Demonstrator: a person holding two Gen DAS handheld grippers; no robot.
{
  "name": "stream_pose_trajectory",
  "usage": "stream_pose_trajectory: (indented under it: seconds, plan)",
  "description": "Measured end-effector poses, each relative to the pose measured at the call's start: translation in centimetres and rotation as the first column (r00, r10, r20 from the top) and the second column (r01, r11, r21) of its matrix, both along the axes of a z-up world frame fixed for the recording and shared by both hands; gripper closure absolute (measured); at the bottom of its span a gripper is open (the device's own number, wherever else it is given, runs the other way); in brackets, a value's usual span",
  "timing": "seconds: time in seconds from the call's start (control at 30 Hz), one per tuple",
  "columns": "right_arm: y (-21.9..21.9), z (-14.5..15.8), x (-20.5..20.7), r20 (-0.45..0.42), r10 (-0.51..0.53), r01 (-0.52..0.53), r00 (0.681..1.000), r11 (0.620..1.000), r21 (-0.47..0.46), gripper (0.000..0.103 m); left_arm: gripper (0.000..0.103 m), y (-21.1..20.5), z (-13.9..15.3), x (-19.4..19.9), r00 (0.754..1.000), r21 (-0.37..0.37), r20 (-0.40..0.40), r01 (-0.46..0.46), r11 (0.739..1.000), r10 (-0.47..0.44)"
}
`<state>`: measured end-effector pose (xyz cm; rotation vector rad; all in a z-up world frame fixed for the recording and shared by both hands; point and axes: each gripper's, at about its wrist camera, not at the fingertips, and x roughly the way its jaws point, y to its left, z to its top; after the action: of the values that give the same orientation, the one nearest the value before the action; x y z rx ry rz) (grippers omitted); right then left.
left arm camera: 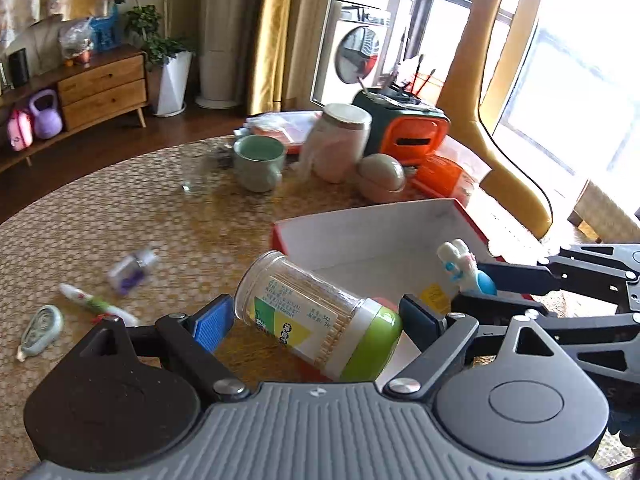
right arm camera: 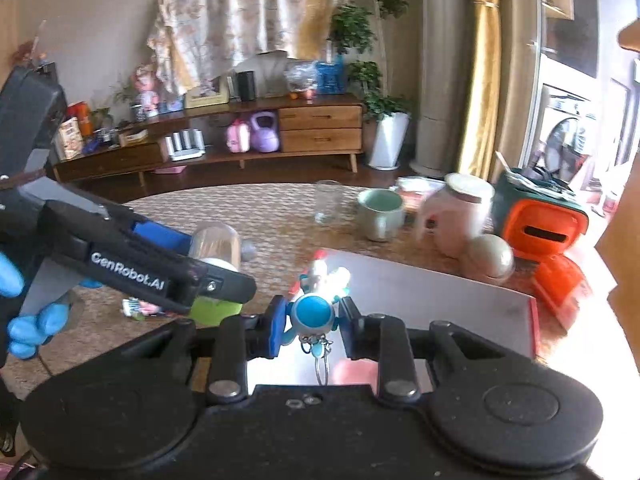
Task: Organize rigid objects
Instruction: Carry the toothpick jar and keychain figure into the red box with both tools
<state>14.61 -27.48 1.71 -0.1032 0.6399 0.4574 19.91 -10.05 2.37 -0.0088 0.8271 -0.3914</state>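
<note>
Above the worktop (left arm camera: 120, 208), the left gripper (left arm camera: 316, 320) clasps a toothpick jar (left arm camera: 316, 316) at the box (left arm camera: 360, 236) rim, apparently airborne, while the right gripper (right arm camera: 312, 320) pinches a figurine (right arm camera: 316, 300) over that box.

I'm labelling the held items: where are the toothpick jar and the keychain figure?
toothpick jar (left arm camera: 316, 312), left wrist view, on its label.
keychain figure (right arm camera: 313, 313), right wrist view, on its round blue base.
</note>
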Motion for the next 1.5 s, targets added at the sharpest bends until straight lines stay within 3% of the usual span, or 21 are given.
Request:
stream_pose_trajectory:
  seconds: [0.43, 0.93, 1.5]
  plan:
    - [-5.5, -3.5, 2.5, -0.025, -0.119, 0.117, 0.993, 0.99, -0.074, 0.076, 0.013, -7.3, -2.3, 3.7, 0.999, 0.014, -0.04, 0.038, 0.999, -0.037]
    - [-6.6, -9.1, 6.0, -0.149, -0.116, 0.089, 0.982, 0.981, -0.172, 0.076, 0.013, -14.3, -8.2, 10.3, 0.992, 0.134, -0.125, 0.034, 0.99, -0.018]
    - [-7.0, -12.5, 9.3, -0.275, -0.18, 0.109, 0.944, 0.961, -0.255, 0.076, 0.013, -17.2, -14.0, 14.2, 0.963, 0.183, -0.269, 0.028, 0.983, 0.023]
